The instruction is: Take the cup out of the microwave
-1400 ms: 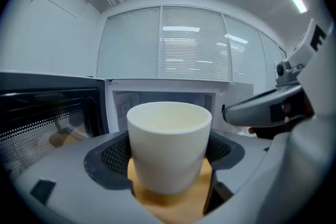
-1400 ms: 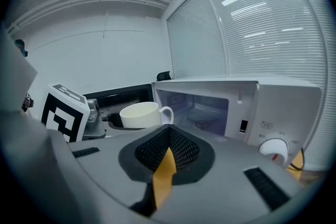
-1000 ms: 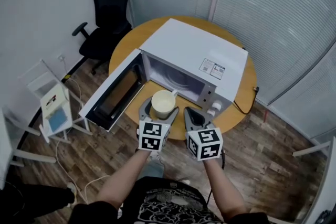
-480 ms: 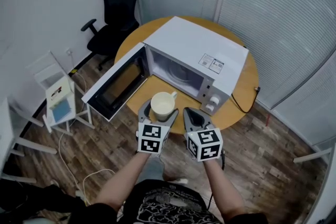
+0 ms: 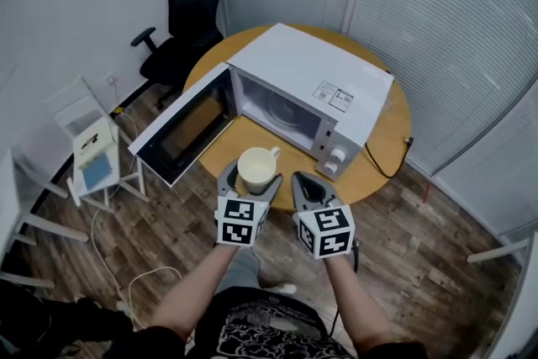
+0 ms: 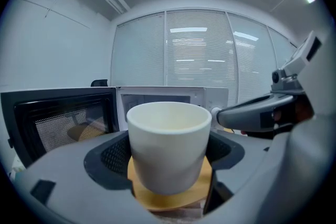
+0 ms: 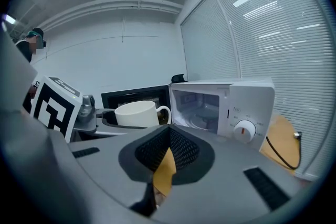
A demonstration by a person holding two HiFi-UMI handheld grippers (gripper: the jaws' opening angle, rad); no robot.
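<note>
A cream cup (image 5: pixel 257 165) with its handle toward the microwave sits between the jaws of my left gripper (image 5: pixel 252 174), which is shut on its sides. In the left gripper view the cup (image 6: pixel 169 144) fills the middle, above the front edge of the round wooden table (image 5: pixel 382 155). The white microwave (image 5: pixel 315 84) stands on the table with its door (image 5: pixel 181 134) swung open to the left and its cavity empty. My right gripper (image 5: pixel 303 181) hovers just right of the cup, shut with nothing in it. The right gripper view shows the cup (image 7: pixel 137 113) at its left.
A black office chair (image 5: pixel 181 21) stands behind the table at the left. A small white stand (image 5: pixel 92 160) is on the wooden floor at the far left. A black cable (image 5: pixel 391 168) runs off the table's right edge. Blinds cover the windows behind.
Both grippers have drawn back from the microwave toward the person. The cup, at the microwave's mouth a second ago, now hangs over the table's front edge.
</note>
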